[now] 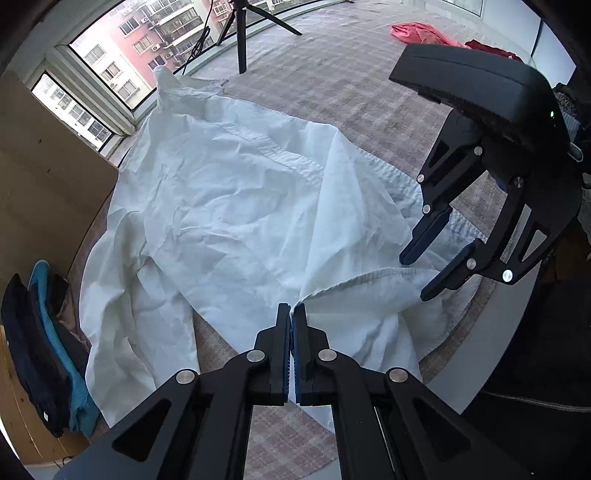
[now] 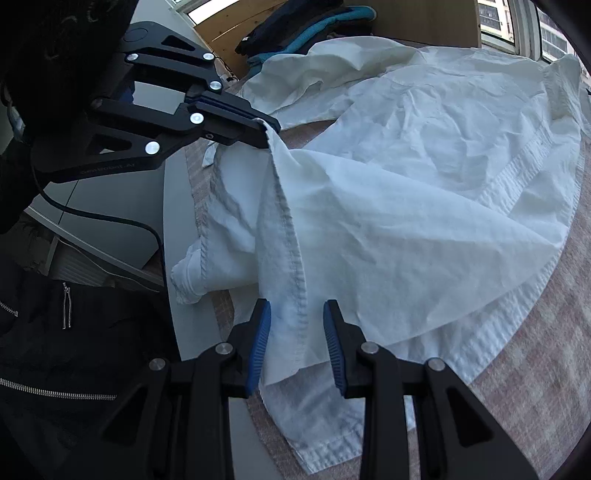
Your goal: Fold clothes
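The left gripper [image 1: 294,314] is pinching a hem of the white shirt [image 1: 229,206], which is lying crumpled across the checked table [image 1: 351,92], and is holding that edge lifted. The right gripper [image 2: 297,325] is hanging part open, straddling the same hem at the near right without pressing it. This looks like the spreading step before folding; next, the right pads likely need closing on the hem.

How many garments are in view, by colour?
White: 1, the white shirt on the table, pinched by the left gripper
Pink/red: 2, a pink garment and a red garment
Dark/teal stack: count unclear
Total: 3 countable
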Motion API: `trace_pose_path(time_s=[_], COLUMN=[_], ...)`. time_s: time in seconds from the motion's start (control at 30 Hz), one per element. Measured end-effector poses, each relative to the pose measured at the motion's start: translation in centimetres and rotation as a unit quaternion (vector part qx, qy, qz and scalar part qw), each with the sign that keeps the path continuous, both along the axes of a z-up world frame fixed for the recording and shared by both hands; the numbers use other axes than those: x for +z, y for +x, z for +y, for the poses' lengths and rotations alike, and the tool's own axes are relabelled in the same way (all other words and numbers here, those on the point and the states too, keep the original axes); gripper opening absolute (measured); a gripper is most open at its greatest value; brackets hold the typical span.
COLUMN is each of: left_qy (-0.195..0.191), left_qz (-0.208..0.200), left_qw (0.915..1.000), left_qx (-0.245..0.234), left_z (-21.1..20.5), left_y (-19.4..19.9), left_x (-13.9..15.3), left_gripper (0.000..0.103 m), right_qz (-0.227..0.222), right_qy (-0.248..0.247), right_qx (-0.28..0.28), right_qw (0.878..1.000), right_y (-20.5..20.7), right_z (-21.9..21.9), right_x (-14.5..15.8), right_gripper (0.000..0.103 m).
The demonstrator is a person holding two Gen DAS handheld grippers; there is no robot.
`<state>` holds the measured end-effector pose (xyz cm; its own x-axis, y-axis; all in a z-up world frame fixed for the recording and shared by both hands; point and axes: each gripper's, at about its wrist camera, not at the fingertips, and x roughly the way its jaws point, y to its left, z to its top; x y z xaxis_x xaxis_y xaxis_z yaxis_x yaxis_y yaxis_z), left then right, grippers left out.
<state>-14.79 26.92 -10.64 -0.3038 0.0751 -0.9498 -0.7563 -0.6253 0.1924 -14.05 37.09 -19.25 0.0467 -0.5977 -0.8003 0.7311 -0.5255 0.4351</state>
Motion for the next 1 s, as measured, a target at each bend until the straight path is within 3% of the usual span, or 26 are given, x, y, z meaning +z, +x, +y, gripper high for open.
trace_pose_path(time_s=[0.1,0.17,0.2,0.33,0.43,0.57,0.63,0.77,0.9,1.0], left_qy=[0.0,0.002,0.004,0.021,0.039,0.06,0.067,0.06,0.055,0.045], left_qz=[0.003,0.007,0.009,0.013,0.021,0.031,0.036,0.044,0.037,0.036], left_qw=[1.0,1.0,0.9999,0.9997,0.999,0.9967,0.9947,0.9919,0.9939,0.9957], left_qx=[0.0,-0.003,-0.003,-0.002,-0.013,-0.045,-0.069,-0.102,-0.088,-0.072], left_z=[-0.2,-0.4,-0.5,-0.9,-1.0,-0.4,0.1,0.2,-1.5,-3.0], left_y=[-0.1,-0.2,-0.3,-0.5,0.0,1.2,1.9,2.1,0.8,-0.2], left_x=[0.0,0.1,0.2,1.2,2.7,4.8,5.4,5.4,4.9,4.3], left_gripper=[0.001,0.001,0.001,0.001,0.001,0.003,0.003,0.003,0.003,0.003], right_qz=[-0.007,-0.002,0.003,0.021,0.042,0.041,0.048,0.048,0.046,0.029], right_qy=[-0.002,0.0,-0.001,-0.007,-0.02,-0.06,-0.057,-0.024,0.027,0.024], right_qx=[0.001,0.004,0.003,-0.02,-0.07,-0.169,-0.2,-0.206,-0.189,-0.166], right_qw=[1.0,1.0,1.0,1.0,0.996,0.983,0.977,0.977,0.98,0.985], right_y=[-0.4,-0.2,0.0,1.0,2.0,2.9,4.1,5.2,4.8,3.5], right_z=[-0.7,-1.0,-1.1,-1.0,0.4,3.8,4.1,3.7,3.1,2.1], right_x=[-0.3,0.1,0.5,2.4,4.9,8.0,8.9,7.6,4.6,3.4], right_gripper=[0.027,0.011,0.009,0.007,0.005,0.005,0.005,0.008,0.008,0.008])
